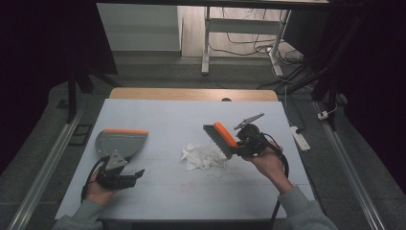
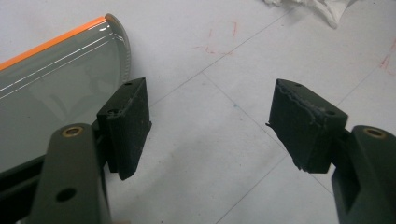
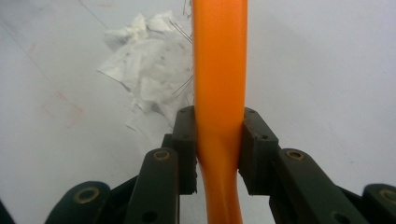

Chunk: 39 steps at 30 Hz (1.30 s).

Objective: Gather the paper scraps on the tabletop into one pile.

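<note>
An orange-backed hand brush [image 1: 221, 138] with dark bristles hangs above the table, and my right gripper [image 1: 243, 145] is shut on its orange handle [image 3: 219, 93]. Crumpled white paper [image 1: 203, 156] lies just left of and below the bristles, and it lies at the upper left in the right gripper view [image 3: 149, 70]. A grey dustpan [image 1: 119, 143] with an orange edge rests flat at the left. My left gripper [image 1: 135, 173] lies low beside it, open, with bare table between its pads [image 2: 128, 126]; the dustpan [image 2: 56, 79] is at that view's left.
The white table top [image 1: 182, 187] has faint red marks near the front middle. A wooden strip [image 1: 191, 94] runs along its far edge. Desk legs and cables [image 1: 249, 45] stand on the floor beyond. A power strip [image 1: 300, 137] lies on the floor at the right.
</note>
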Available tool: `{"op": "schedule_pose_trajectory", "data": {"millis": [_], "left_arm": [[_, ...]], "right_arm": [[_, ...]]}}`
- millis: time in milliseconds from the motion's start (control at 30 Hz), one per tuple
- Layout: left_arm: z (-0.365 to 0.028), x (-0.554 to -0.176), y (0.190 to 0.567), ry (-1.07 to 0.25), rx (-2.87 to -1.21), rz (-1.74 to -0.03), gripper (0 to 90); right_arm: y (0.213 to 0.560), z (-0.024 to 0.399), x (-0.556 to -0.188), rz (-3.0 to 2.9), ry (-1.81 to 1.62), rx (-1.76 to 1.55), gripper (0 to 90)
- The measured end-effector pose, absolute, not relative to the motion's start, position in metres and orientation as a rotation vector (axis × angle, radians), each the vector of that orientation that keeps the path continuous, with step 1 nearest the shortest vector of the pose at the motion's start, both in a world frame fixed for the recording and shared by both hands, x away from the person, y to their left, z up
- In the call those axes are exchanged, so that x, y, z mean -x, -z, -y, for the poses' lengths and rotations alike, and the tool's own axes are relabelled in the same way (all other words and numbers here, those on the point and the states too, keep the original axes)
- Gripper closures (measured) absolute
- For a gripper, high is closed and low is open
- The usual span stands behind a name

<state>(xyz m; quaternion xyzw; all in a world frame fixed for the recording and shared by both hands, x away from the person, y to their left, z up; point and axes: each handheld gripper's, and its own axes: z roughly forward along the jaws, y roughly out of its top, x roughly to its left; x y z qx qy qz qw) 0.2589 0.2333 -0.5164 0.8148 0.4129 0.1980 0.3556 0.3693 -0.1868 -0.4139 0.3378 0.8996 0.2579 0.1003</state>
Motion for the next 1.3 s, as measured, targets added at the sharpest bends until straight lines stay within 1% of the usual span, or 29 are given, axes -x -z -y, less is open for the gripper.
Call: {"op": "schedule_pose_trajectory", "data": {"millis": [567,900,1300], "left_arm": [[-0.233,-0.258,0.516,-0.52,-2.1,-1.069,30.1],[-0.232,-0.257,0.515,-0.533,-2.099,-1.065,30.1],[-0.233,-0.255,0.514,-0.543,-2.087,-1.06,30.5]], "right_arm": [[0.428,0.25,-0.348,-2.523,-0.875,-1.021,70.5],[0.451,0.286,-0.33,-2.441,-0.902,-1.031,70.5],[0.462,0.295,-0.328,-2.431,-0.919,-1.024,70.5]]}}
